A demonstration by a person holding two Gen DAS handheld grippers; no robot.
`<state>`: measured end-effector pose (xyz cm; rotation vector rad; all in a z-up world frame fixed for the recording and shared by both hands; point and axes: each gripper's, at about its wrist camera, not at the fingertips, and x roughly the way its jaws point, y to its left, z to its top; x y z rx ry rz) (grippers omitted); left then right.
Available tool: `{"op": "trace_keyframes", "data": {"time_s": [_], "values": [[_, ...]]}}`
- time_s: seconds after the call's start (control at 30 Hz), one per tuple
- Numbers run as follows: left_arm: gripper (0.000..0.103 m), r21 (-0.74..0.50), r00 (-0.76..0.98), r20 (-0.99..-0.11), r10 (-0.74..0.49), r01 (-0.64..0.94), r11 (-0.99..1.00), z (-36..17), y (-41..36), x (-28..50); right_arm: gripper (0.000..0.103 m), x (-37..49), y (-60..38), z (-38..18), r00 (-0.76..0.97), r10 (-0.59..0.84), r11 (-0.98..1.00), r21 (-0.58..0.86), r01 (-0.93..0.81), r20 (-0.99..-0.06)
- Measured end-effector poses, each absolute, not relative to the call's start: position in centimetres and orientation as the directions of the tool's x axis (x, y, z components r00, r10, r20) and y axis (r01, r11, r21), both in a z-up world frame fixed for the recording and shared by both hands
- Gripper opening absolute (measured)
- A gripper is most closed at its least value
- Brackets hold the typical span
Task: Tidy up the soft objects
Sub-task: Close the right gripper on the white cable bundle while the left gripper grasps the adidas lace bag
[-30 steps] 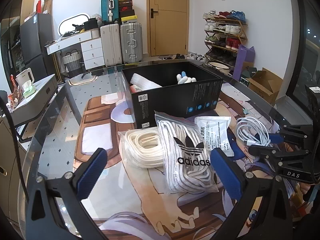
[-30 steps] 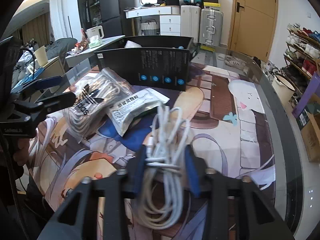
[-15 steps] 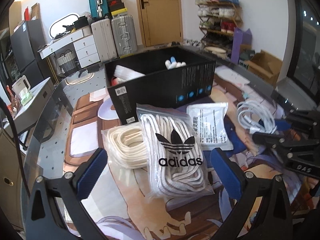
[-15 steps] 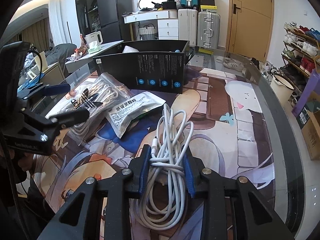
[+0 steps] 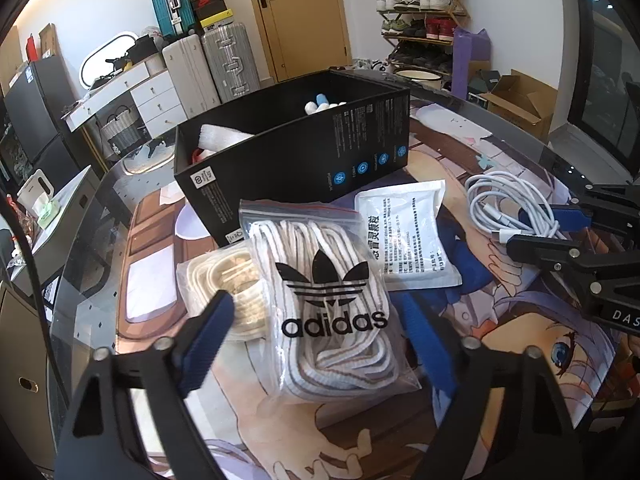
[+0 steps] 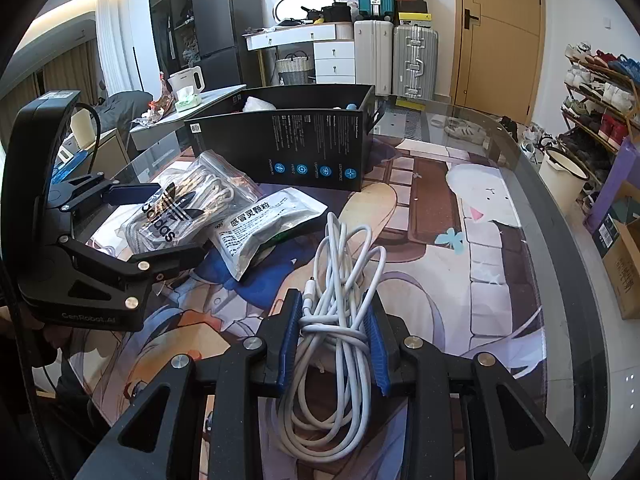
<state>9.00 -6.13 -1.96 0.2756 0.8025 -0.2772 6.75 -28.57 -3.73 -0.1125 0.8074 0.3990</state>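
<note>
The right tongs (image 6: 334, 334) are clamped on a coiled white cable (image 6: 340, 280): both blue pads press its bundled middle, with loops spilling out ahead and back toward the camera. The left tongs (image 5: 316, 344) are closing around a clear zip bag of striped laces marked "adidas" (image 5: 328, 300). The bag lies between the blue pads, the left pad sitting by a second bag of cream cord (image 5: 224, 276) tucked partly under it. From this angle the pads seem just short of pressing the plastic, though the fisheye edge makes that hard to judge.

Just beyond the laces bag lies a white sachet with printed text (image 5: 408, 236), its corner overlapped by the laces bag. Behind both stands an open black box (image 5: 296, 164), holding white soft things and a blue-tipped item at the far end. All of it rests on a glass desk (image 6: 560, 208) over an illustrated mat (image 6: 460, 264). Suitcases, a door and a shoe rack stand beyond.
</note>
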Motion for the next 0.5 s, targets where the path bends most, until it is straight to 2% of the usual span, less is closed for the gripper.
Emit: {"op": "trace_keyframes", "data": {"time_s": [0.1,0.17,0.27,0.5], "values": [[0.053,0.138,0.668,-0.73,-0.147,0.355,0.925,-1.8,-6.2,8.7,0.031,6.7,-28.6,-3.6,0.625,0.304,0.92,0.051,-0.389,-0.719],[0.046,0.113,0.662,-0.73,-0.169,0.362,0.925,-1.7,-5.9,8.4,0.031,6.7,-28.6,-3.5,0.625,0.304,0.92,0.051,-0.389,-0.719],[0.045,0.063,0.656,-0.725,-0.21,0.367,0.928,-1.3,-5.3,8.1,0.031,6.7,-28.6,-3.3,0.628,0.304,0.92,0.049,-0.389,-0.716],[0.045,0.044,0.672,-0.706,-0.223,0.356,0.934,-0.6,-4.4,7.6,0.031,6.7,-28.2,-3.0,0.636,0.305,0.918,0.041,-0.395,-0.709]]}}
